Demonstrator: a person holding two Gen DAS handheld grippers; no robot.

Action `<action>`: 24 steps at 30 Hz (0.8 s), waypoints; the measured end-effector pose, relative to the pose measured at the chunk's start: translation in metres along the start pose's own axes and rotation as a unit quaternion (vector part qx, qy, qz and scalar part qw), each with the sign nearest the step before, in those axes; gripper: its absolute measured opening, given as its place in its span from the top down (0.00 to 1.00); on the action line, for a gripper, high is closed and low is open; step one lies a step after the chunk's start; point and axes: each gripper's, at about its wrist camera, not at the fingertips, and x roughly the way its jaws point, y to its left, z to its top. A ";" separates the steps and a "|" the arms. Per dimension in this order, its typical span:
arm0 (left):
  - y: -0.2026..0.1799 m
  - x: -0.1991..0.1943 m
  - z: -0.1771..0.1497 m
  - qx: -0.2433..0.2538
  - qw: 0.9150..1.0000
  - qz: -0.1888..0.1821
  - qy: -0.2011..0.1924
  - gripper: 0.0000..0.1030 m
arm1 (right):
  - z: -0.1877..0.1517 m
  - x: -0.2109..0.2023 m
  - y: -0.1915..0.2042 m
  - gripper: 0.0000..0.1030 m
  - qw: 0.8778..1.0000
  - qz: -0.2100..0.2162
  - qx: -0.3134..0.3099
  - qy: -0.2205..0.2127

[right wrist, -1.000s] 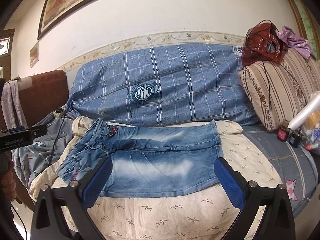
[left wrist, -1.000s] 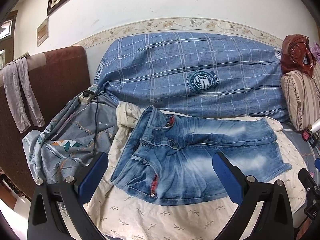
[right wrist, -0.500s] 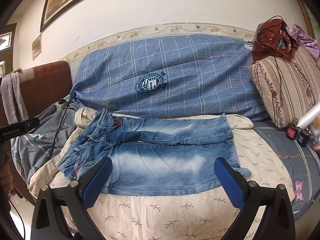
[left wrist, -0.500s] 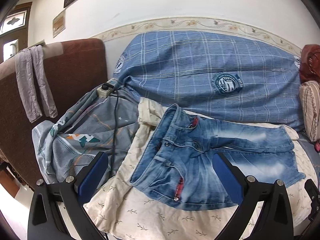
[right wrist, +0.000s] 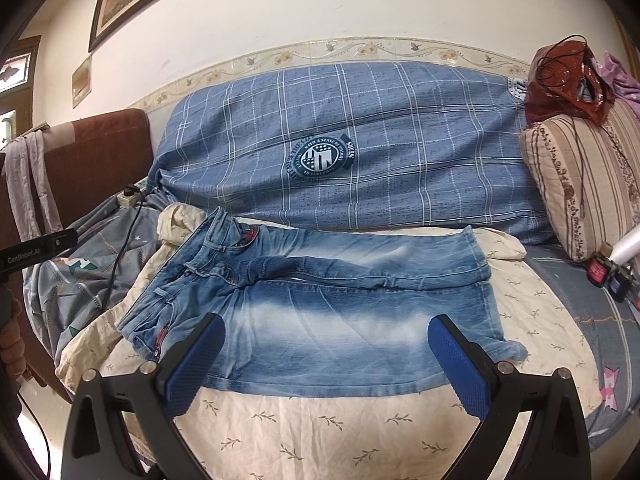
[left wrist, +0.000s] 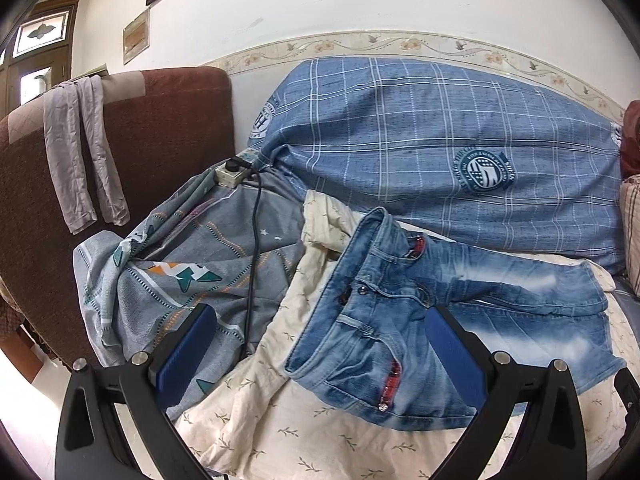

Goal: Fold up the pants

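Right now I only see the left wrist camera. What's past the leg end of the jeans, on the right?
Observer: A striped pillow stands there, with a shiny red-brown bag on top of it.
Operator: Is my other gripper holding anything?
Observer: No. The right gripper is open with nothing between its fingers, and it hangs in front of the near leg of the jeans.
Operator: Is there anything little over there I could bump?
Observer: Yes. Two small containers, one red and one dark, sit on the blue-grey sheet just below the pillow.
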 end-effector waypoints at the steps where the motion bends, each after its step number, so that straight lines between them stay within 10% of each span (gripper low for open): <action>1: 0.002 0.003 0.000 -0.002 1.000 0.003 0.001 0.00 | 0.000 0.003 0.001 0.00 1.000 0.001 -0.001 0.002; 24: 0.000 0.078 0.005 0.026 0.997 0.048 0.050 0.00 | -0.005 0.092 -0.004 0.00 0.998 0.038 0.031 0.048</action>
